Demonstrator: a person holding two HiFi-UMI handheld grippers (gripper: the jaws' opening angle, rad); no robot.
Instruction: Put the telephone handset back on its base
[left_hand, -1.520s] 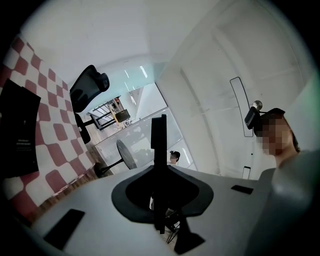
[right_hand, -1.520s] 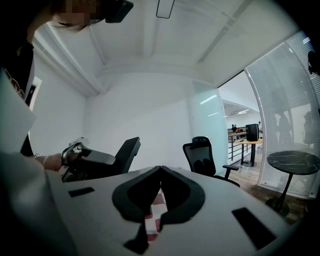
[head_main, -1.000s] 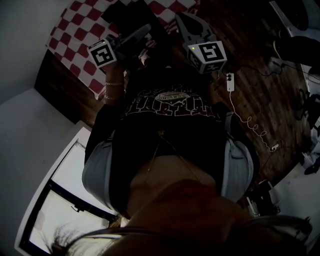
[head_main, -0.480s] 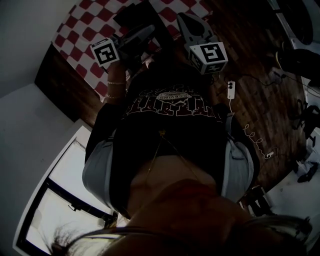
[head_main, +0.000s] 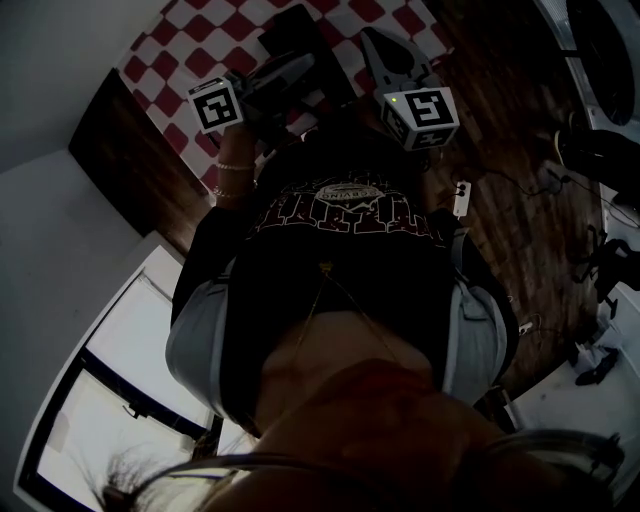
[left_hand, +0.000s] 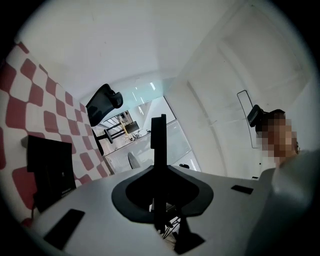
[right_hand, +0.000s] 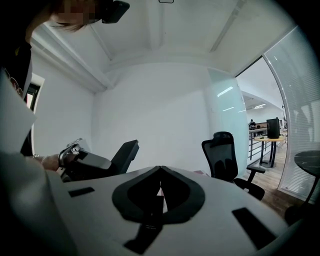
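Gripping the handset (left_hand: 158, 142) upright and edge-on with the left tongs (left_hand: 159, 172), partly closed on it, over the checked cloth (head_main: 205, 30) near a black box (left_hand: 47, 170); holding the right tongs (right_hand: 160, 169) pinched together, empty, just alongside.

Telephone handset (left_hand: 159, 135) in left hand-held gripper (left_hand: 159, 172), right hand-held gripper (right_hand: 160, 172) beside it, over the table (head_main: 165, 45).

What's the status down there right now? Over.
Left gripper clamped on thin dark slab, likely the handset. Right gripper shut, empty. Dark box on checked cloth, likely the base. No obstacle seen.
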